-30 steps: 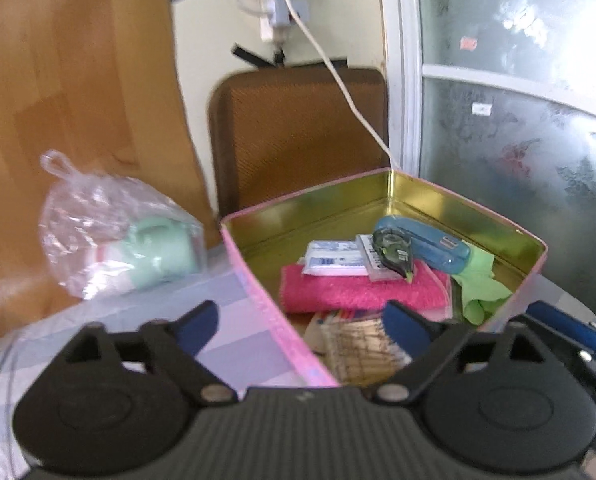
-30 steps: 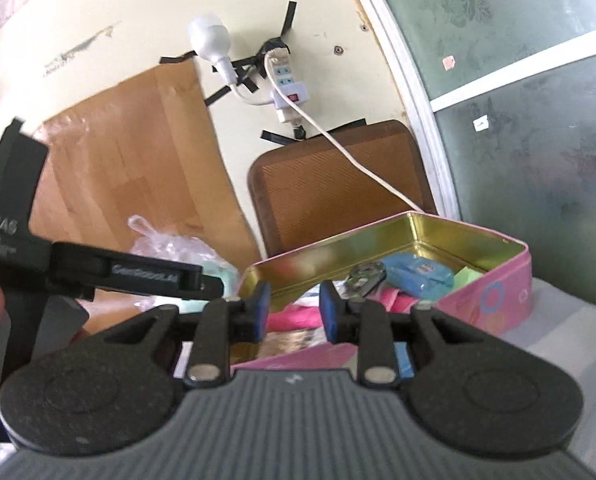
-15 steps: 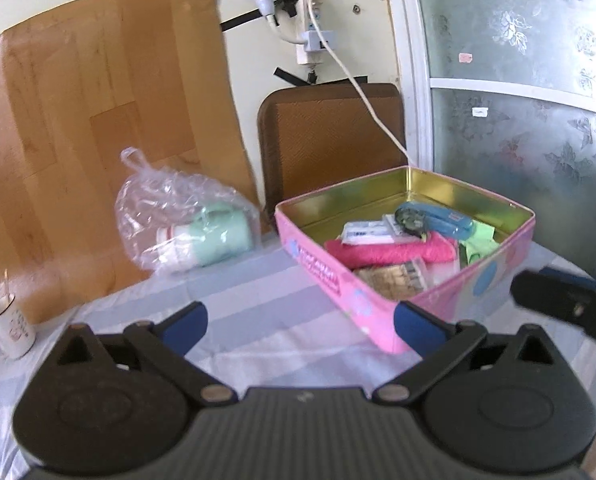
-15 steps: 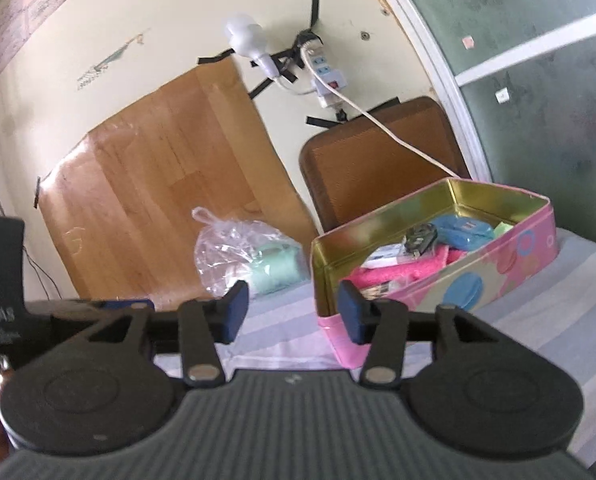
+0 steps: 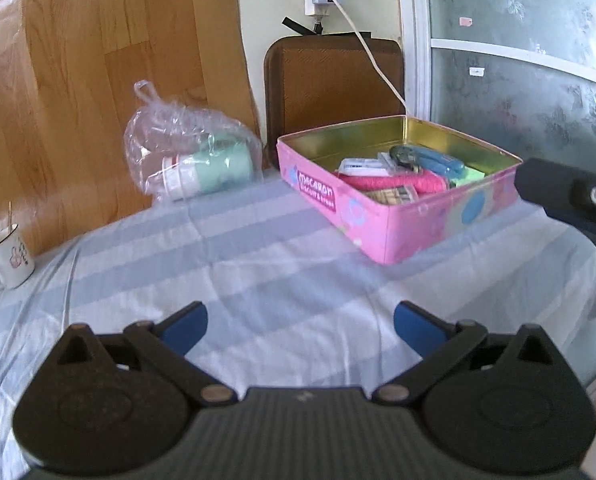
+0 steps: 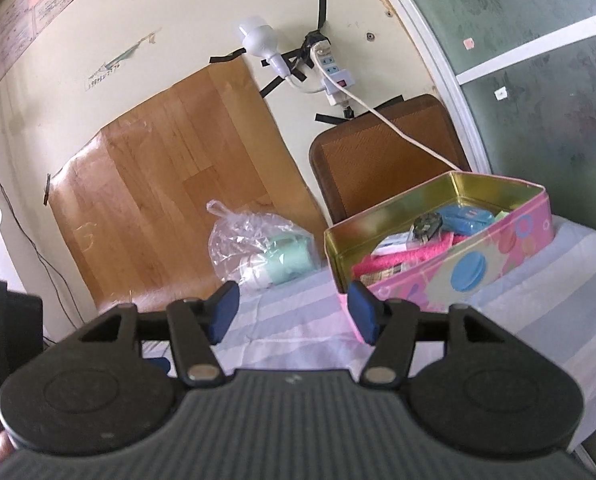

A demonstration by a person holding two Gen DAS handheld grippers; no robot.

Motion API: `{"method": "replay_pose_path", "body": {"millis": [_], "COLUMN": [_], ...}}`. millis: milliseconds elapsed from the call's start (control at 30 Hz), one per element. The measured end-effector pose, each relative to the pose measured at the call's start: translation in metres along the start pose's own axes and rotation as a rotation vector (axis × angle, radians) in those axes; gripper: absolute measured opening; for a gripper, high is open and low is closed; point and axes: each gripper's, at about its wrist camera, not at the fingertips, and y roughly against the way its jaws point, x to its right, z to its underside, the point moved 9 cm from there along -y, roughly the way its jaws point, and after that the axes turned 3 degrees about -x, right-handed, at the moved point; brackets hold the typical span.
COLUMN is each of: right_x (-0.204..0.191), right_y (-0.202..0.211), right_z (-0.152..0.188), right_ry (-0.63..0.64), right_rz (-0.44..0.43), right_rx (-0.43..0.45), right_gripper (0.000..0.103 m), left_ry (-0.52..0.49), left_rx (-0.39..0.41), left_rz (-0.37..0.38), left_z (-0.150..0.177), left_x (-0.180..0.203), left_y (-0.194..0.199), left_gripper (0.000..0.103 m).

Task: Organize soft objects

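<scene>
My left gripper is spread wide over the striped cloth with nothing in it, my right gripper has just been opening and is empty too, and the pink towel lies in the pink tin under a blue thing.

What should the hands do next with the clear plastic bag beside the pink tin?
Probably move the left gripper toward the clear plastic bag holding a mint green cup. Its fingers are open and empty, and the bag lies loose on the striped cloth, outside the pink macaron tin. The right gripper, just opened, is empty too.
</scene>
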Motion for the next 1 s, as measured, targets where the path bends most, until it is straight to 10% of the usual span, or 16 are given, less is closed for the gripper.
{"method": "replay_pose_path", "body": {"millis": [1000], "right_x": [-0.012], "right_y": [-0.014], "right_z": [0.029], "right_ry": [0.017], "right_rz": [0.037], "right_rx": [-0.051], "right_gripper": [0.071], "left_ry": [0.003], "left_rx": [0.006], "left_rz": [-0.072], "left_z": [0.048], "left_x": [-0.022], "left_y": [0.011], "left_gripper": [0.103]}}
